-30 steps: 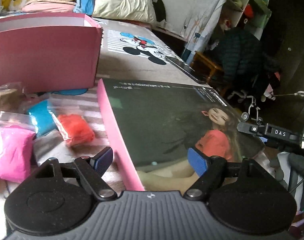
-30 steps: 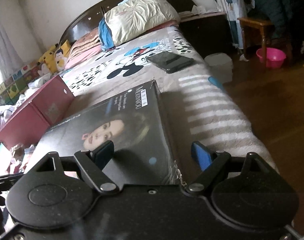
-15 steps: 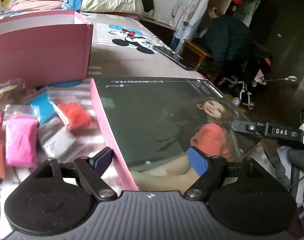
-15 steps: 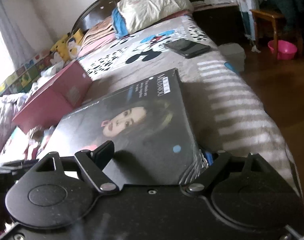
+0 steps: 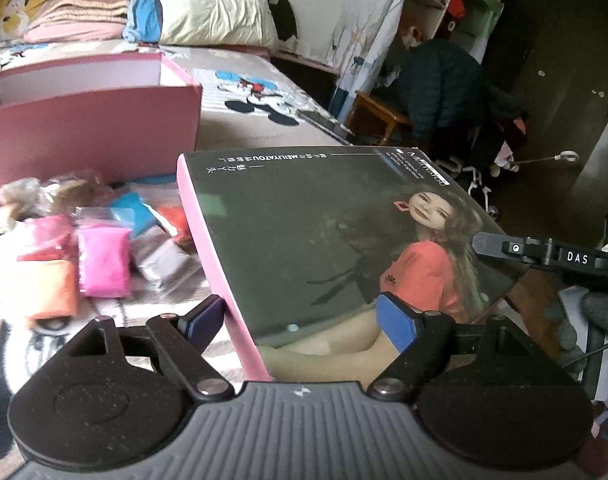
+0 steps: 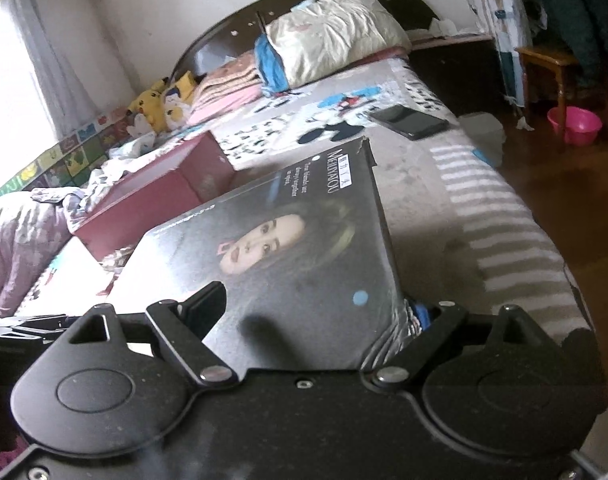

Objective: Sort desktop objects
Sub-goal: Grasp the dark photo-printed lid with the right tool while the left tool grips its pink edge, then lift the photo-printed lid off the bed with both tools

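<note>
We hold the flat dark box lid with a pink side and a printed portrait [image 5: 324, 240] between us — our left gripper [image 5: 304, 318] clamps its near pink edge, our right gripper [image 6: 324, 308] pinches the opposite corner. The lid tilts above the bed, nearer the open pink cardboard box [image 5: 91, 120] than a second ago; the bagged clay packets [image 5: 103, 260] lie beside it.

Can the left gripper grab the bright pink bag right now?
Probably not. The left gripper is shut on the box lid, shared with the right gripper, so its fingers are full. The pink bag lies uncovered left of the lid, but the lid must go first.
</note>
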The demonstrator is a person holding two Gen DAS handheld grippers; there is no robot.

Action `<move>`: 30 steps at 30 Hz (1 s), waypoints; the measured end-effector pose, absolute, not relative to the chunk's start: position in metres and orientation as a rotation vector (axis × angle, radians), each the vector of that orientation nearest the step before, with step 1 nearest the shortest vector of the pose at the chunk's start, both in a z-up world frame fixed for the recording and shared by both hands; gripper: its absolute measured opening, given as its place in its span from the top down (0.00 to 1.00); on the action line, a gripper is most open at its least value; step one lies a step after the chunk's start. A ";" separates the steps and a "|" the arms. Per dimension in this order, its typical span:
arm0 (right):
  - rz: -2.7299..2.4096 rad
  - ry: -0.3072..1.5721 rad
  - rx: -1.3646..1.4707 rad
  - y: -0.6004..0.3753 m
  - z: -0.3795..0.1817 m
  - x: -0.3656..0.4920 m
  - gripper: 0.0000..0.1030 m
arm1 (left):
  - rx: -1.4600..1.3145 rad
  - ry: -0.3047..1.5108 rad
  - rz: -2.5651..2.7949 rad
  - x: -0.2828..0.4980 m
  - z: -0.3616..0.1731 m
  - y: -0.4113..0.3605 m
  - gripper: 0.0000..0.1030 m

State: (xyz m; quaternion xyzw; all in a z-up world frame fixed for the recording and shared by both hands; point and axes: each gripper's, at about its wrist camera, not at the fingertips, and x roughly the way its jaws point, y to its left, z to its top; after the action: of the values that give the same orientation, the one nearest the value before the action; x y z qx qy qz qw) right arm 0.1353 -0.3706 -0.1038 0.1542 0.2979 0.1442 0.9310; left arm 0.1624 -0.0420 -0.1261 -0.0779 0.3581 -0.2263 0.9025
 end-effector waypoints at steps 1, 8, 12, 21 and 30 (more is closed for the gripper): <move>0.300 0.604 0.319 -0.368 -0.101 0.133 0.13 | -0.161 0.736 -0.465 0.158 -0.123 -0.039 0.20; 0.337 0.572 0.315 -0.345 -0.083 0.119 0.13 | -0.173 0.718 -0.438 0.135 -0.109 -0.013 0.20; 0.372 0.570 0.310 -0.329 -0.076 0.118 0.13 | -0.179 0.702 -0.415 0.125 -0.101 0.005 0.20; 0.446 0.582 0.292 -0.286 -0.067 0.132 0.13 | -0.191 0.654 -0.329 0.123 -0.085 0.050 0.19; 0.515 0.569 0.276 -0.244 -0.050 0.165 0.13 | -0.203 0.601 -0.269 0.137 -0.065 0.087 0.18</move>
State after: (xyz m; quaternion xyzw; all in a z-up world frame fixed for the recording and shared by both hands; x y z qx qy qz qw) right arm 0.1650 -0.2437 -0.0497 0.1342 0.2767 0.2503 0.9180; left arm 0.1374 0.0875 -0.0652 -0.0997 0.2947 -0.1317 0.9412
